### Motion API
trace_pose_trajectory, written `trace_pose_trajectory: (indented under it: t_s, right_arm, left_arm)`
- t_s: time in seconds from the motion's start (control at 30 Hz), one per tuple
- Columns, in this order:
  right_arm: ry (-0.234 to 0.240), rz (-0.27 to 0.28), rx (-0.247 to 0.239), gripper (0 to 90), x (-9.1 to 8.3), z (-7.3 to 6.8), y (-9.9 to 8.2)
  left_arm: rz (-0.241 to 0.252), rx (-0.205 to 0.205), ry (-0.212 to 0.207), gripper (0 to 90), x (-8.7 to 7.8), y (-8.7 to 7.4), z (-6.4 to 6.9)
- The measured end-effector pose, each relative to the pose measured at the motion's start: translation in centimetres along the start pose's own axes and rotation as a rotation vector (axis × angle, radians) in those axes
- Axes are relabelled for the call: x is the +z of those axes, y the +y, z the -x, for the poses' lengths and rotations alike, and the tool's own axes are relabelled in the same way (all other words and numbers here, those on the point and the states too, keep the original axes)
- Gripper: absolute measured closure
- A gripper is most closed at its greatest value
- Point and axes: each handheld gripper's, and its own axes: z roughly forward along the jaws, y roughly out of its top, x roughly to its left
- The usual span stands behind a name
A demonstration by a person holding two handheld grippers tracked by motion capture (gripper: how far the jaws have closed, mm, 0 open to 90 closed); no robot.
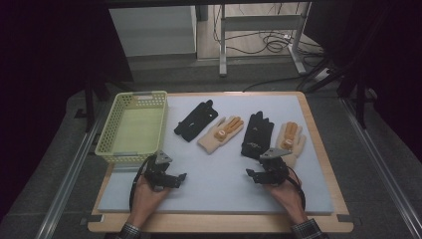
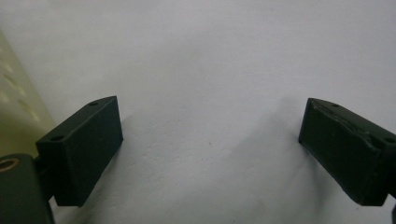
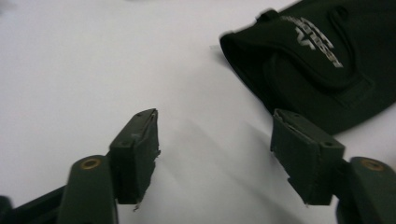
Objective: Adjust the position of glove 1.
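Four gloves lie in a row on the pale mat [image 1: 219, 189]: a black glove [image 1: 195, 121], a cream and orange glove [image 1: 221, 133], a second black glove [image 1: 257, 134] and a second cream and orange glove [image 1: 291, 142]. My left gripper [image 1: 181, 177] rests low over the mat near its front left, jaws wide apart with bare mat between them [image 2: 210, 121]. My right gripper [image 1: 250, 174] sits just in front of the second black glove, open with nothing between its jaws [image 3: 215, 126]. That glove's cuff with white lettering [image 3: 317, 60] lies beyond and to the right of the jaws.
A yellow-green plastic basket [image 1: 133, 127] stands at the mat's left edge, its wall close beside my left gripper [image 2: 14, 107]. The mat lies on a wooden board [image 1: 323, 149]. Table legs and cables are on the floor behind.
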Motion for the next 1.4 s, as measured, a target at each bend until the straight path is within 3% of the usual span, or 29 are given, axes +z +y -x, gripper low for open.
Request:
trace_pose_trajectory:
  t_s: [0.23, 0.33, 0.53, 1.03, 1.4]
  right_arm:
    - [0.055, 0.019, -0.024, 41.1, 1.0, -0.3, 2.6]
    - [0.078, 0.027, -0.032, 44.2, 2.0, -0.5, 4.6]
    - [0.109, 0.045, -0.034, 47.2, 3.7, -0.9, 6.8]
    - [0.09, 0.062, -0.059, 44.1, 9.4, -1.6, 13.0]
    - [0.086, 0.046, -0.074, 41.9, 13.0, -2.0, 15.7]
  left_arm:
    - [0.0, 0.0, 0.0, 6.2, 0.0, 0.0, 0.0]
    - [0.0, 0.0, 0.0, 6.2, 0.0, 0.0, 0.0]
    - [0.0, 0.001, 0.0, 6.2, 0.0, 0.0, 0.0]
    - [-0.002, 0.003, 0.001, 6.2, 0.0, 0.0, 0.0]
    - [-0.003, 0.003, -0.001, 6.2, 0.0, 0.0, 0.0]
